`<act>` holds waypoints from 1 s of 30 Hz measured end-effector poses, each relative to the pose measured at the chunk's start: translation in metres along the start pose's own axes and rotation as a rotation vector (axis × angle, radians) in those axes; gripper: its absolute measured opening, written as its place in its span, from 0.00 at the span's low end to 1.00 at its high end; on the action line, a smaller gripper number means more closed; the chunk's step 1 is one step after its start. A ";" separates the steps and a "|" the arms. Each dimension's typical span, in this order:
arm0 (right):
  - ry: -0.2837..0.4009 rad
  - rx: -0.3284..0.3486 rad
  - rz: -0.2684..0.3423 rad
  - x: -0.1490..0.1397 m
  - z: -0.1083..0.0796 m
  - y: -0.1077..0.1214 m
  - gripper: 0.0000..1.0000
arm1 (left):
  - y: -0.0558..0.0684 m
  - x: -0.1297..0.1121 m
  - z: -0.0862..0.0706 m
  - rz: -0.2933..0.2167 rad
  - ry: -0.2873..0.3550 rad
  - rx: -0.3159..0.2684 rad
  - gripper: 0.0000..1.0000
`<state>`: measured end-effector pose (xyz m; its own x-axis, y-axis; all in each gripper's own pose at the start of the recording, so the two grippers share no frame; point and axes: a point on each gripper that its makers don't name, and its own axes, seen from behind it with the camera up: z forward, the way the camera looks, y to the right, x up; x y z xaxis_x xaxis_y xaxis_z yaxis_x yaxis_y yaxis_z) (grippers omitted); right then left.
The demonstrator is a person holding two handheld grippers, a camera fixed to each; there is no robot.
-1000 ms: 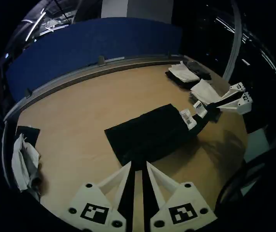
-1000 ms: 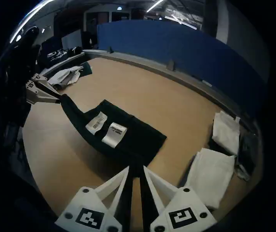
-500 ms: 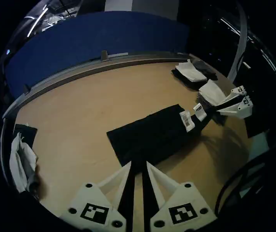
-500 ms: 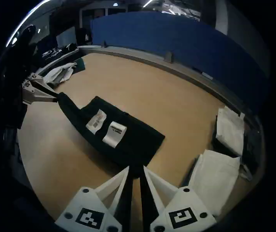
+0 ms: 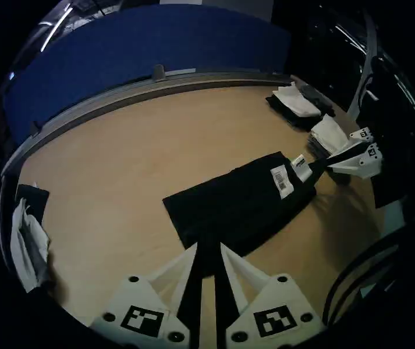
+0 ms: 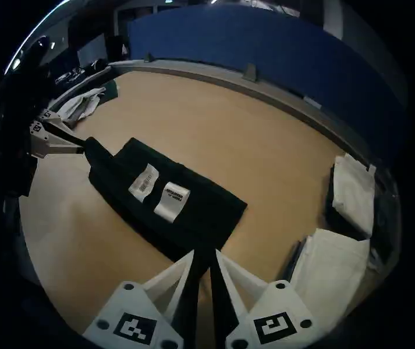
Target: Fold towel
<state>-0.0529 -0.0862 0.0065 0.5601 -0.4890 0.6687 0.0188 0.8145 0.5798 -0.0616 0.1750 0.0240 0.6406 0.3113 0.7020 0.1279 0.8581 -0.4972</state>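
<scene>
Towel: a dark towel [image 5: 236, 200] lies as a long, narrow band on the wooden surface [image 5: 120, 163]. It is well apart from the blue partition [image 5: 149, 52], on my side of it, with two white tags [image 6: 171, 200] face up.
Left gripper: my left gripper [image 5: 208, 247] has its jaws pressed together on one end of the band, pinching the cloth.
Right gripper: my right gripper [image 6: 205, 255] has its jaws pinching the opposite end in the same way. The middle of the band rests on the surface.
Risk, slip: I judge that an uneven pull from my two sides could drag a thin end out of one pair of jaws and drop it.
Risk, skew: if I carry one end farther than the other, the edges would likely miss each other and the fold would land crooked.
Risk, layers: the lower layer may slide on the smooth wood and bunch under the upper one.
Risk, neighbours: folded white towels [image 6: 329, 273] sit near one end of the partition. A wide swing on that side could brush them.
Hard to make out: I cannot tell how many layers each pair of jaws holds, because the dark cloth swallows its own edges.
Too small: the print on the tags.
Cut off: a crumpled white cloth [image 5: 27, 244] toward the partition's other end, partly lost at the rim of the left gripper view.
</scene>
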 end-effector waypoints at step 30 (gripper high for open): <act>-0.084 -0.024 0.077 -0.002 0.048 0.013 0.11 | -0.028 -0.012 0.057 -0.020 -0.074 -0.023 0.11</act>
<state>-0.0939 -0.0894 0.0356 0.4895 -0.4484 0.7479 -0.0012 0.8573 0.5148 -0.1155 0.1709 0.0583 0.5801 0.3237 0.7474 0.1581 0.8554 -0.4932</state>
